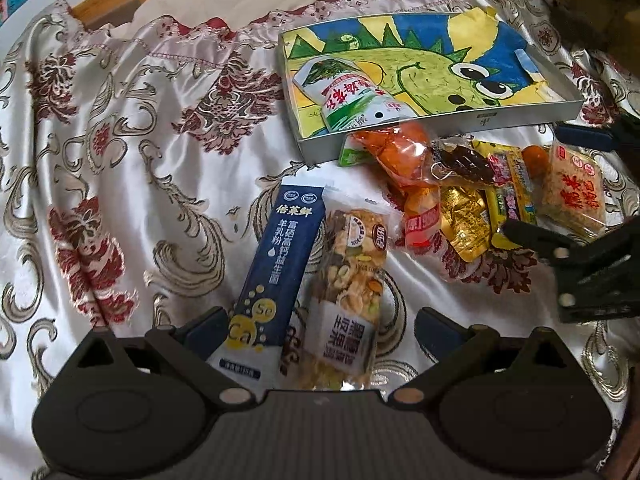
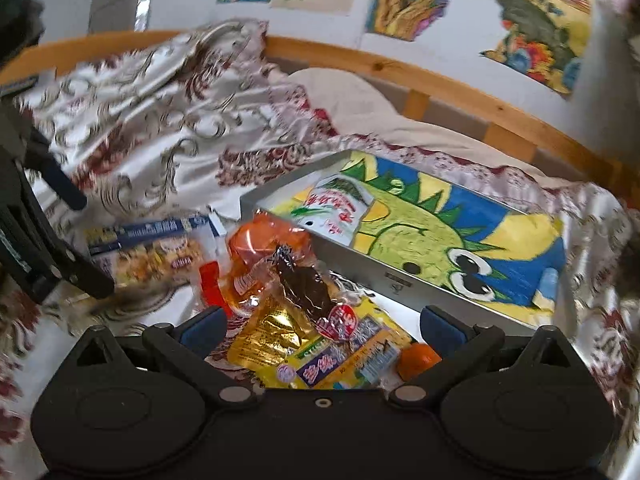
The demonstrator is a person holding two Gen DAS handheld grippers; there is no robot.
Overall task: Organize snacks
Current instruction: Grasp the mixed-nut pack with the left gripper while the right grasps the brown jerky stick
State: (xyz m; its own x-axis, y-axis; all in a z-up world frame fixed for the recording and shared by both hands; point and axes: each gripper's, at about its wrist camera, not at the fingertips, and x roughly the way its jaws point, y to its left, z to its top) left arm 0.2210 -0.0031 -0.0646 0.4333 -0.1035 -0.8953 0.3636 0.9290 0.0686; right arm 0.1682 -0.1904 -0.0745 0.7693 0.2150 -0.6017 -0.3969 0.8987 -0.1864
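The left claw [image 1: 316, 330] hangs released, its jaws wide apart over the navy milk-powder stick [image 1: 276, 264] and the nut bar [image 1: 352, 292] lying side by side on the bedspread [image 1: 120, 160]. The right claw [image 2: 322, 324] is likewise released above the snack pile [image 2: 304, 300], just beside the shallow tray [image 1: 440, 128]. Inside that tray, on its dinosaur drawing, rests one green-and-white packet [image 1: 352, 98].
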